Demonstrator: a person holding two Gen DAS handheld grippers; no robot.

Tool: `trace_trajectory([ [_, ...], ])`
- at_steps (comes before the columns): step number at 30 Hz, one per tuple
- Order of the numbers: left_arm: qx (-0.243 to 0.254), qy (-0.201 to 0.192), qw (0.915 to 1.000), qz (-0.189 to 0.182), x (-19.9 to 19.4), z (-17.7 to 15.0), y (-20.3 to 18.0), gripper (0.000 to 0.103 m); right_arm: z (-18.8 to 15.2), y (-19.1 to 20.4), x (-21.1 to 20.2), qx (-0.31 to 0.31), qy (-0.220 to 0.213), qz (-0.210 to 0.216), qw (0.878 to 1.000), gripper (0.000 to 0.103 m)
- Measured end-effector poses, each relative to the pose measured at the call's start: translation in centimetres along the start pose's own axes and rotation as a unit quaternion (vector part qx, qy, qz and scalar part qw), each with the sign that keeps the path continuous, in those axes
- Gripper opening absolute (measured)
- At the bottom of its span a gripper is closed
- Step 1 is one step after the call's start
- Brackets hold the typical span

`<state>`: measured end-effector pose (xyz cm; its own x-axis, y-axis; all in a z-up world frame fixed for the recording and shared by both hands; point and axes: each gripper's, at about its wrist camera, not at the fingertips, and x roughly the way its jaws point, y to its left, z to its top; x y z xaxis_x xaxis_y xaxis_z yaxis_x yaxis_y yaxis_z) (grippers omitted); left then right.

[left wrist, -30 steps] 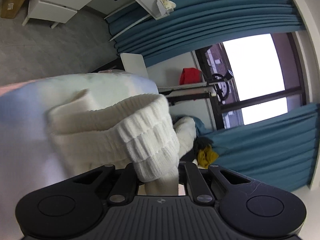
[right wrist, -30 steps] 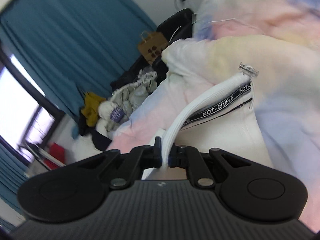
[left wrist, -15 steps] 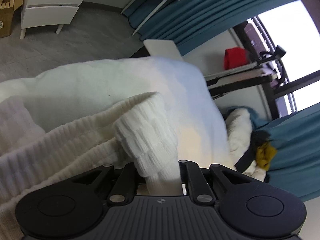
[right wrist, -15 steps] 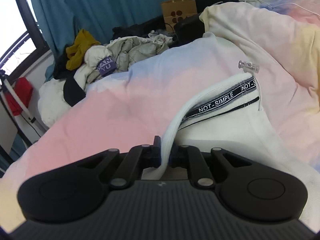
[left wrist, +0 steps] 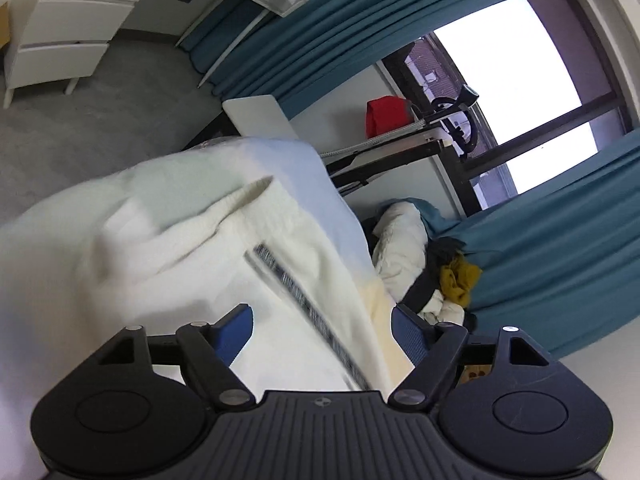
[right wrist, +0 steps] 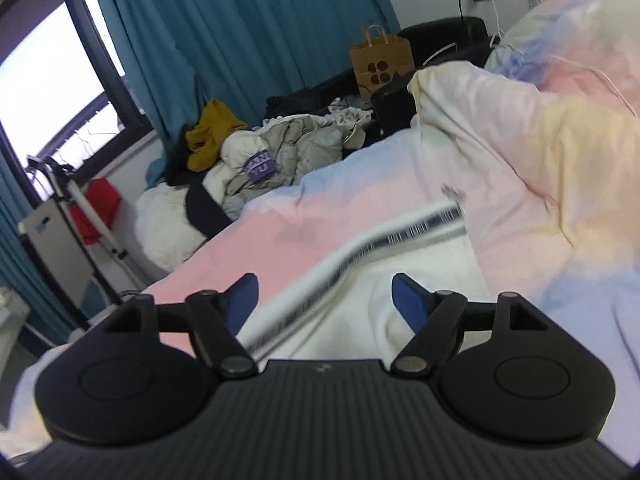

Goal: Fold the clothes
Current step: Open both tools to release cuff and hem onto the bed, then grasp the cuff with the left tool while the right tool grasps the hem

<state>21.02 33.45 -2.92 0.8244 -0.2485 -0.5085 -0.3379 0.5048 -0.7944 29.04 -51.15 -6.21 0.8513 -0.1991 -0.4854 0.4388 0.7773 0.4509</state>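
Note:
A white garment point(left wrist: 168, 256) with a ribbed cuff and a black-and-white lettered waistband point(left wrist: 304, 304) lies on the pastel duvet point(right wrist: 540, 168). My left gripper point(left wrist: 322, 330) is open just above it, blue pads point(left wrist: 236, 330) apart, holding nothing. In the right wrist view the same garment point(right wrist: 400, 292) lies flat with its waistband point(right wrist: 384, 240) blurred. My right gripper point(right wrist: 324, 298) is open over it and empty.
A pile of loose clothes point(right wrist: 280, 152) lies beyond the bed by the teal curtains point(right wrist: 240, 20). A brown paper bag point(right wrist: 380, 64) and a black bag stand behind. A white drawer unit point(left wrist: 60, 44) stands on the grey floor, a rack with a red bag point(left wrist: 384, 116) by the window.
Both grippers have opened and let go of the white garment: the left released the ribbed cuff, the right released the waistband. The garment has dropped onto the duvet.

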Motion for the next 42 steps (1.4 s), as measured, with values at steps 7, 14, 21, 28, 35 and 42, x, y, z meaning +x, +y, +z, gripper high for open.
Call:
trace_trajectory([
  [7,-0.054,0.008,0.9985,0.003,-4.6,-4.9,4.6,0.080,-4.2,-2.9,-3.7,0.065,0.044,0.018,0.997,0.076],
  [14,-0.110,0.026,0.9935,-0.009,-1.1,-5.7,7.9,0.079,-7.7,-8.1,-1.6,0.198,0.100,0.052,0.974,0.077],
  [21,-0.135,0.018,0.9886,-0.065,4.5,-5.0,9.1,0.049,-9.3,-10.8,2.8,0.257,0.077,0.100,0.958,0.075],
  [28,-0.139,-0.003,0.9885,-0.060,6.8,-3.3,8.7,0.013,-9.6,-9.4,5.1,0.238,0.013,0.063,0.969,0.036],
  [35,-0.091,-0.047,0.9943,-0.030,3.7,-2.3,4.2,0.009,-8.2,-8.8,1.2,0.243,-0.011,0.063,0.968,0.016],
  [42,-0.052,-0.046,0.9974,-0.020,-3.9,-1.9,2.3,0.009,-8.4,-10.1,-4.2,0.281,0.021,0.065,0.957,0.016],
])
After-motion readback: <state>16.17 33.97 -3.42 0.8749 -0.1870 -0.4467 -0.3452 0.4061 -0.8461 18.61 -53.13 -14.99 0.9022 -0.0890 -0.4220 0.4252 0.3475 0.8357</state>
